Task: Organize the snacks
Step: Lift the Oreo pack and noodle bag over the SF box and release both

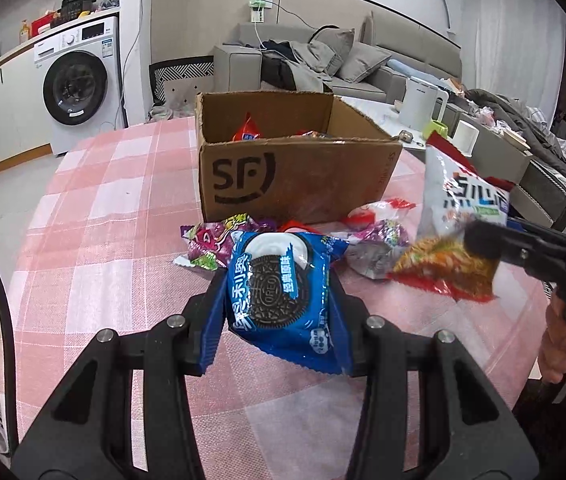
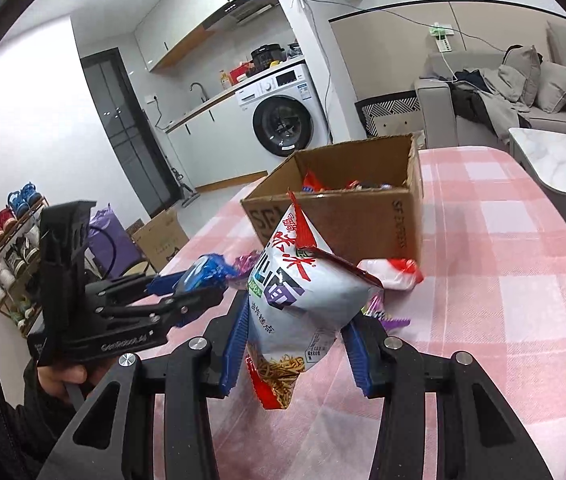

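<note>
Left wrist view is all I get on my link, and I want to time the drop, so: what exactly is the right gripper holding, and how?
Observer: The right gripper is shut on a white noodle-snack bag, its blue pads pressing the bag's two sides, with the red bottom edge hanging below them.
Operator: How full is the box on its far side?
Observer: The right wrist view looks down into the cardboard box: wrappers lie along the bottom, and the walls above them are bare.
Operator: Anything beside the table on my left?
Observer: Yes, a second cardboard box stands on the floor there.
</note>
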`<action>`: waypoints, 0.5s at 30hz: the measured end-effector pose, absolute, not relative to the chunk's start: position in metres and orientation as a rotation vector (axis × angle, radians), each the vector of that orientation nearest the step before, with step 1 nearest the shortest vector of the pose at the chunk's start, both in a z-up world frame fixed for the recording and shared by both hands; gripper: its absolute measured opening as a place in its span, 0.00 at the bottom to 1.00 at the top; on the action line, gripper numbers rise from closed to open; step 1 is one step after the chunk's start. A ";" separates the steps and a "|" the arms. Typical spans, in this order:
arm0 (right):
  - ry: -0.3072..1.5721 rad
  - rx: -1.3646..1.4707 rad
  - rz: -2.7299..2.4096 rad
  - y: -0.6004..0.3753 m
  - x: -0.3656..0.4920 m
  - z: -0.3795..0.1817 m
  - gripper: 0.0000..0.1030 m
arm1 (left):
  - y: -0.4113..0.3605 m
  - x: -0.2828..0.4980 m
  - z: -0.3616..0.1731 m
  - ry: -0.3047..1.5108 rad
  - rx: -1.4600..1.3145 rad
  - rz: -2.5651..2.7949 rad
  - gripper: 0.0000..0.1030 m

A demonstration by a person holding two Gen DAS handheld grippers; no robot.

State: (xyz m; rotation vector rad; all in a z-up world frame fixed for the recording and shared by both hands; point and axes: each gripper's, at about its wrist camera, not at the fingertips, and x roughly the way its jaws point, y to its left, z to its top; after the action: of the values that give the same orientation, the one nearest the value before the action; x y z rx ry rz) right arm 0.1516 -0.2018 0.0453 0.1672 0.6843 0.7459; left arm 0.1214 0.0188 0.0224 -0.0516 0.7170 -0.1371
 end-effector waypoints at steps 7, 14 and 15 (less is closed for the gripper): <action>0.662 0.191 0.735 -0.212 0.164 0.057 0.43 | 0.013 0.122 0.037 0.684 -0.047 -0.146 0.41; 0.635 0.191 0.718 -0.214 0.176 0.072 0.43 | 0.007 0.133 0.050 0.665 -0.047 -0.147 0.41; 0.635 0.191 0.716 -0.215 0.178 0.073 0.43 | 0.007 0.136 0.051 0.663 -0.051 -0.146 0.41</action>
State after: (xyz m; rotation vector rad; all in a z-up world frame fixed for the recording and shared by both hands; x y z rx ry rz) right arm 0.1781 -0.2146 0.0730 0.1914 0.6347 0.7164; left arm 0.1357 0.0070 0.0514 -0.0513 0.6629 -0.1462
